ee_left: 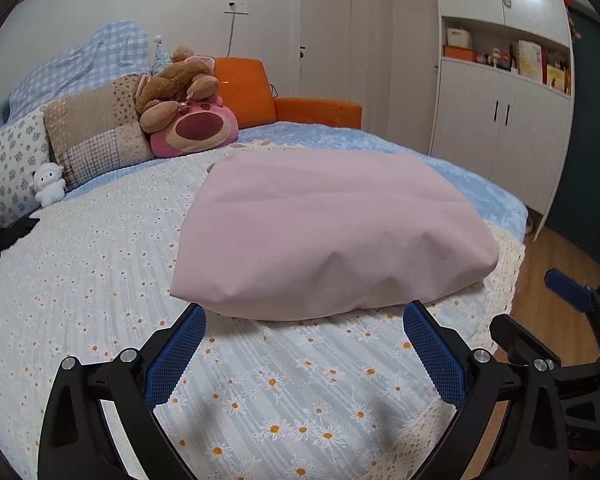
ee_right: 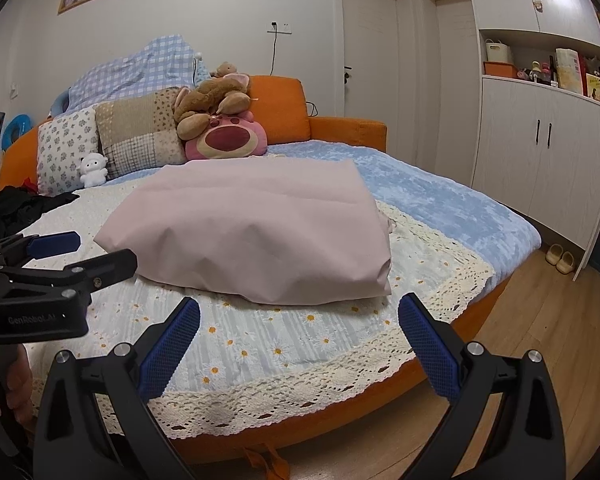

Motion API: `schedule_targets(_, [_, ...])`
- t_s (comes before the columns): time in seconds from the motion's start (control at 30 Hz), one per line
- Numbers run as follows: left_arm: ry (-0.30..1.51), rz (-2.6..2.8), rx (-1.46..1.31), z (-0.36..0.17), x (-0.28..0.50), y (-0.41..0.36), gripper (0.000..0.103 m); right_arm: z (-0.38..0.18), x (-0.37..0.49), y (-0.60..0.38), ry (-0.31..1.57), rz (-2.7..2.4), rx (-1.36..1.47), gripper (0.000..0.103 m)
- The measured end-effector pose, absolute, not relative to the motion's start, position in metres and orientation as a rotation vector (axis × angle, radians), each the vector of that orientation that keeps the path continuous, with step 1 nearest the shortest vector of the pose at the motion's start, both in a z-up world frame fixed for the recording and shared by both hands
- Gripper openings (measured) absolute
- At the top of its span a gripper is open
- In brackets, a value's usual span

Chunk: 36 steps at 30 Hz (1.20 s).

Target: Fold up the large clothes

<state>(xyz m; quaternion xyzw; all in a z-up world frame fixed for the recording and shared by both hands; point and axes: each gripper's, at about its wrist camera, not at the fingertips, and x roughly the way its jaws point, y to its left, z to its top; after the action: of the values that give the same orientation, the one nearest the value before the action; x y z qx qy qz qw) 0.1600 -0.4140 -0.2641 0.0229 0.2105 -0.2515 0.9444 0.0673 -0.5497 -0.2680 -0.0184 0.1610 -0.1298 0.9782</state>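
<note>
A pink garment lies folded into a thick rectangle on the daisy-print bedspread; it also shows in the right wrist view. My left gripper is open and empty, just in front of the fold's near edge. My right gripper is open and empty, above the bed's lace edge, short of the garment. The left gripper also appears at the left of the right wrist view, and the right gripper at the right of the left wrist view.
Pillows and plush toys sit at the orange headboard. Black clothing lies at the bed's left. A white wardrobe stands to the right, slippers on the wood floor.
</note>
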Motion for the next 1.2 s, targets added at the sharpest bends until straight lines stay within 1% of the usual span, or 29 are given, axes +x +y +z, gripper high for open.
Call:
schedule_targets(0.37, [0.415, -0.490, 0.085, -0.266, 0.155, -0.424, 0.100, -0.268, 0.069, -0.551, 0.325, -0.262, -0.035, 0.098])
schedule_targets(1.07, [0.461, -0.489, 0.087, -0.272, 0.156, -0.436, 0.100, -0.273, 0.072, -0.555, 0.329, -0.266, -0.030, 0.098])
schedule_targets(1.2, [0.404, -0.438, 0.118, -0.272, 0.149, -0.439, 0.100, -0.272, 0.073, -0.555, 0.327, -0.268, -0.033, 0.098])
